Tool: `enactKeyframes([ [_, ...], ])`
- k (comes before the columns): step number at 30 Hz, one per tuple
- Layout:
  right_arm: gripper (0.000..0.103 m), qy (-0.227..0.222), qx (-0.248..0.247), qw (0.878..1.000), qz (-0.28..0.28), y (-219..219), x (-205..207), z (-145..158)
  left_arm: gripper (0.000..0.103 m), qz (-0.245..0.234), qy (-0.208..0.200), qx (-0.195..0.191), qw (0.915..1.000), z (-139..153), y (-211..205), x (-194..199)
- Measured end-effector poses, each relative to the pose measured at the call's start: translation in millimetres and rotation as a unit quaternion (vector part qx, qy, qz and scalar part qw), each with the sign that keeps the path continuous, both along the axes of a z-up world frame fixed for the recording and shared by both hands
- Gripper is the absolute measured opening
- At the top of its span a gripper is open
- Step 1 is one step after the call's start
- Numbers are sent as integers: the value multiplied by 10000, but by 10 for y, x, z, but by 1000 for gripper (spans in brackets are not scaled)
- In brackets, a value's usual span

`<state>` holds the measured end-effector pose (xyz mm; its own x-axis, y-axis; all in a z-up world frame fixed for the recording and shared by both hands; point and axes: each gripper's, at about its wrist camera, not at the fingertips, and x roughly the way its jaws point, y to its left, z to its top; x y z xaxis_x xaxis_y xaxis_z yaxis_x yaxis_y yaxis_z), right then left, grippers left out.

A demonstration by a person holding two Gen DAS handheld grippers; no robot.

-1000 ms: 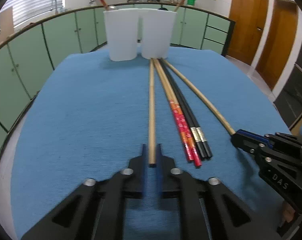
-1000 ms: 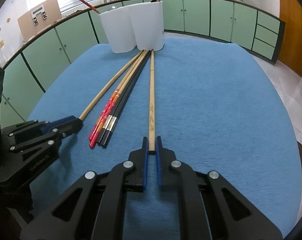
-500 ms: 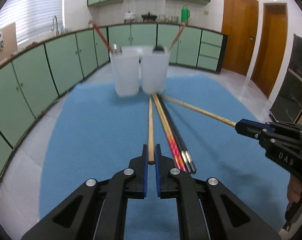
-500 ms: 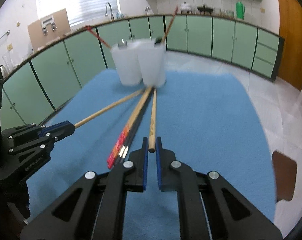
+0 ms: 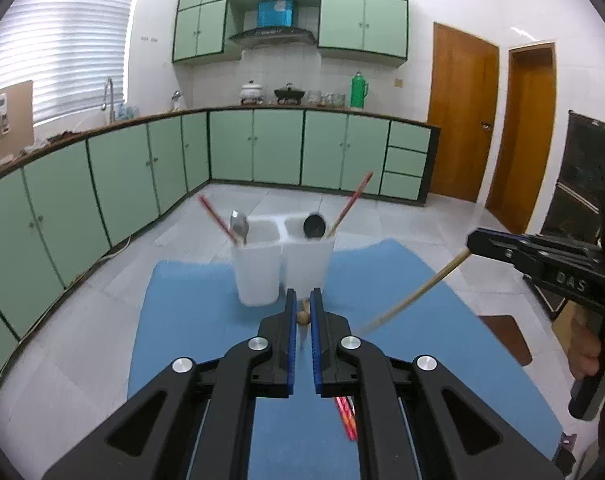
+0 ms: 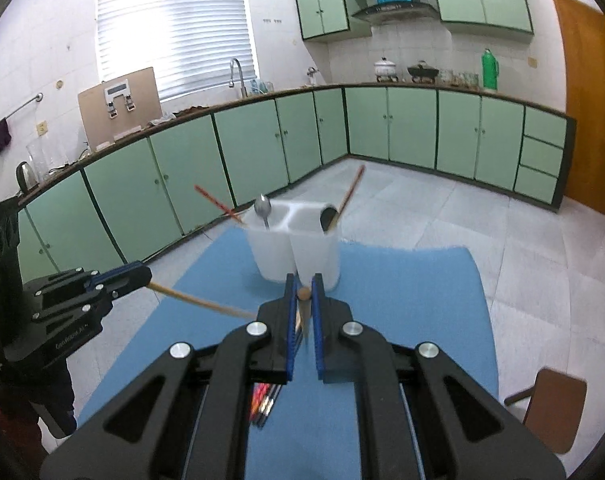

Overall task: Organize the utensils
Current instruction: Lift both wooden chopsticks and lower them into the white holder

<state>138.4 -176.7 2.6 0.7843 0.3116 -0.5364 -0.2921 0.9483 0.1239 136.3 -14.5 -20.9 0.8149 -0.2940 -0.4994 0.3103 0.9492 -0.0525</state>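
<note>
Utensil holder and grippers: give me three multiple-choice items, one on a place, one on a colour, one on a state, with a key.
1. Where does the white utensil holder stand?
A. on the kitchen counter
B. on the blue cloth
C. on the floor tiles

2. What colour is the flask on the counter?
A. green
B. red
C. white

3. What is the left gripper doing?
A. standing wide open over the holder
B. shut on a metal spoon
C. shut on a wooden chopstick

Key: 1 B, the holder's base sits on the blue cloth in both views. 2 A, it shows bright green beside the pots. 3 C, the chopstick's round end sits between the blue pads; the right gripper pinches its own wooden chopstick too.
</note>
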Motion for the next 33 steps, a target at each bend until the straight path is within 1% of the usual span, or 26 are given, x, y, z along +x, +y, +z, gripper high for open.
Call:
enactKeyframes([
  [6, 6, -56, -93, 9996, 261, 107, 285, 310, 6, -224, -96, 5, 9997, 178, -29, 183],
  [13, 6, -249, -153, 9984, 481, 144, 518, 710, 6, -395, -305, 4, 9988, 415, -21, 254],
  [16, 6, -456, -150, 9977, 484, 157, 639, 907, 6, -420, -470, -51, 9980, 609, 19, 324],
  [23, 6, -888, 96, 9952, 389, 133, 998, 1285, 6, -273, -1178, -41, 9927, 1138, 11, 569],
  [25, 6, -987, 137, 9944, 349, 123, 1098, 1341, 6, -209, -1334, -17, 9908, 1237, 1, 668],
  [28, 6, -1102, 97, 9935, 275, 137, 1263, 1366, 6, -154, -1395, -40, 9901, 1291, -8, 883],
  [30, 6, -1125, 78, 9934, 230, 150, 1377, 1351, 6, -112, -1379, 6, 9904, 1257, -30, 1004],
  [33, 6, -984, 125, 9949, 203, 167, 1601, 1222, 6, -96, -1204, 44, 9927, 1133, -47, 1211],
])
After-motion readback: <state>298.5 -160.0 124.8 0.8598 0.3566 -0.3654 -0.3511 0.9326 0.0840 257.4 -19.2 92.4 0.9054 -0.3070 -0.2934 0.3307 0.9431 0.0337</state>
